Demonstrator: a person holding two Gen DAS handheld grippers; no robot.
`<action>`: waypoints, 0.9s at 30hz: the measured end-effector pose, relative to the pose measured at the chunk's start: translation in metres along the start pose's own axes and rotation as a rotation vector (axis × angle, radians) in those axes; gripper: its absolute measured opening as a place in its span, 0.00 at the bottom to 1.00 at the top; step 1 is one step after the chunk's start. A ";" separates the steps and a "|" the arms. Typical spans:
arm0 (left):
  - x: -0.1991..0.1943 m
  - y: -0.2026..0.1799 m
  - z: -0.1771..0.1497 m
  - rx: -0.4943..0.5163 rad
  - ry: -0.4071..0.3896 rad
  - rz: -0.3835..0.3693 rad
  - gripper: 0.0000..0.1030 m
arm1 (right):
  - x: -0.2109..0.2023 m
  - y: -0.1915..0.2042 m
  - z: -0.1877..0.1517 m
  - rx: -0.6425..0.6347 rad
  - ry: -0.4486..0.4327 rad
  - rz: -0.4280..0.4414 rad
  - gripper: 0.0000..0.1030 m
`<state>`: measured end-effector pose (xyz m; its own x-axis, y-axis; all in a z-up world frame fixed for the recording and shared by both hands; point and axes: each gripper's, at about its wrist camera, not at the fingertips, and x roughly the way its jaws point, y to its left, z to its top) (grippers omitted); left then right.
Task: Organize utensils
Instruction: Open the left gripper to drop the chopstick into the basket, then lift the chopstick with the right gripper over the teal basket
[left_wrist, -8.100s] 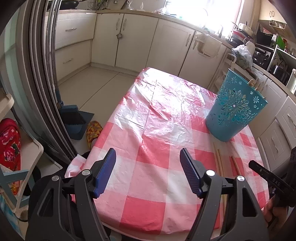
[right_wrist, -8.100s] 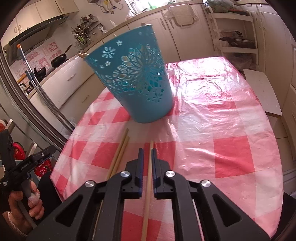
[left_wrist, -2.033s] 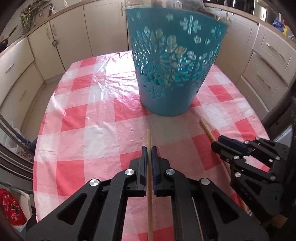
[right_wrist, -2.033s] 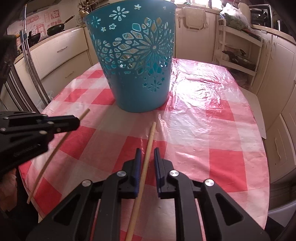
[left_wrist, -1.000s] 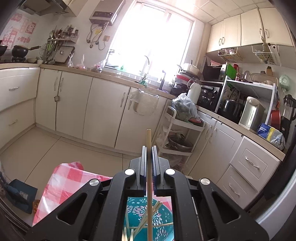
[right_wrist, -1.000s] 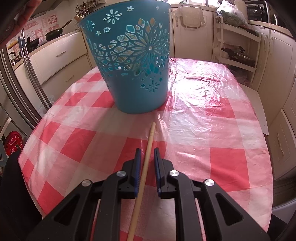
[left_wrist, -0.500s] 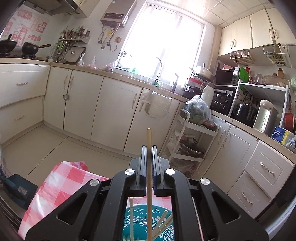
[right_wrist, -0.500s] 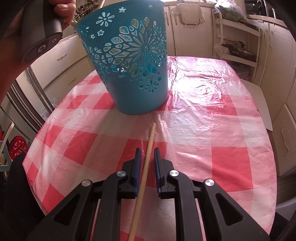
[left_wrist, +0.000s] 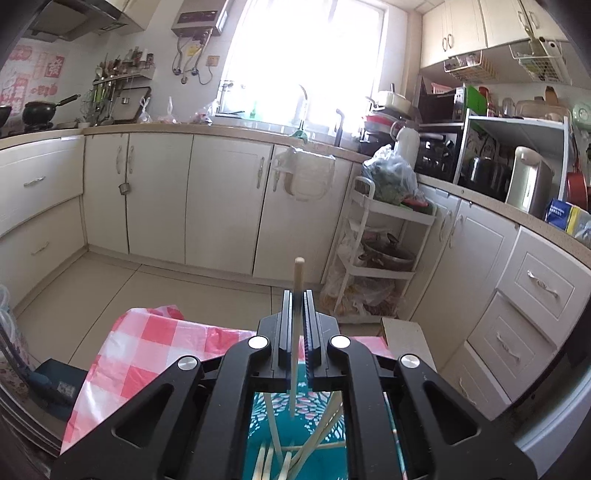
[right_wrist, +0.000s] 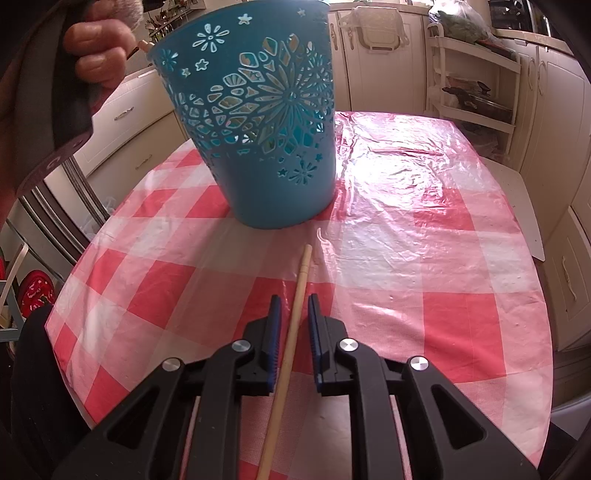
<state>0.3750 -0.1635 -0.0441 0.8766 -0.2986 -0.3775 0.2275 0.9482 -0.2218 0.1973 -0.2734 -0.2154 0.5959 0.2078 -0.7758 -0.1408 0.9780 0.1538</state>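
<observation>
Left gripper (left_wrist: 296, 325) above bin (left_wrist: 295, 435), pads pressed on upright chopstick (left_wrist: 297, 291), lower tip hanging inside bin mouth over several sticks (left_wrist: 314, 443) already leaning within. Right gripper (right_wrist: 294, 321) low over table (right_wrist: 424, 258), jaws spread a little, second chopstick (right_wrist: 295, 306) lying flat between pads, no contact visible. Bin (right_wrist: 255, 110) upright near table's far left edge, just beyond stick's tip. Left hand (right_wrist: 94, 55) by bin rim.

The teal basket (right_wrist: 258, 122) stands as the big obstacle on the table (right_wrist: 424, 258); to the basket's right the checked cloth lies open. Over the basket's mouth, the left hand (right_wrist: 99, 48) crowds the rim, and leaning chopsticks (left_wrist: 314, 439) cross inside.
</observation>
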 end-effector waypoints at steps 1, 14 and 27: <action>-0.003 0.001 -0.003 0.005 0.010 0.005 0.08 | 0.000 0.000 0.000 -0.002 0.000 -0.001 0.15; -0.110 0.071 -0.056 -0.049 0.067 0.168 0.72 | 0.000 0.003 -0.001 -0.025 -0.003 -0.011 0.15; -0.149 0.117 -0.118 -0.105 0.225 0.192 0.74 | 0.006 0.010 0.008 -0.031 0.045 -0.012 0.11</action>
<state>0.2209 -0.0206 -0.1201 0.7809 -0.1428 -0.6081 0.0115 0.9766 -0.2145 0.2058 -0.2627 -0.2141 0.5613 0.1948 -0.8043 -0.1593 0.9792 0.1260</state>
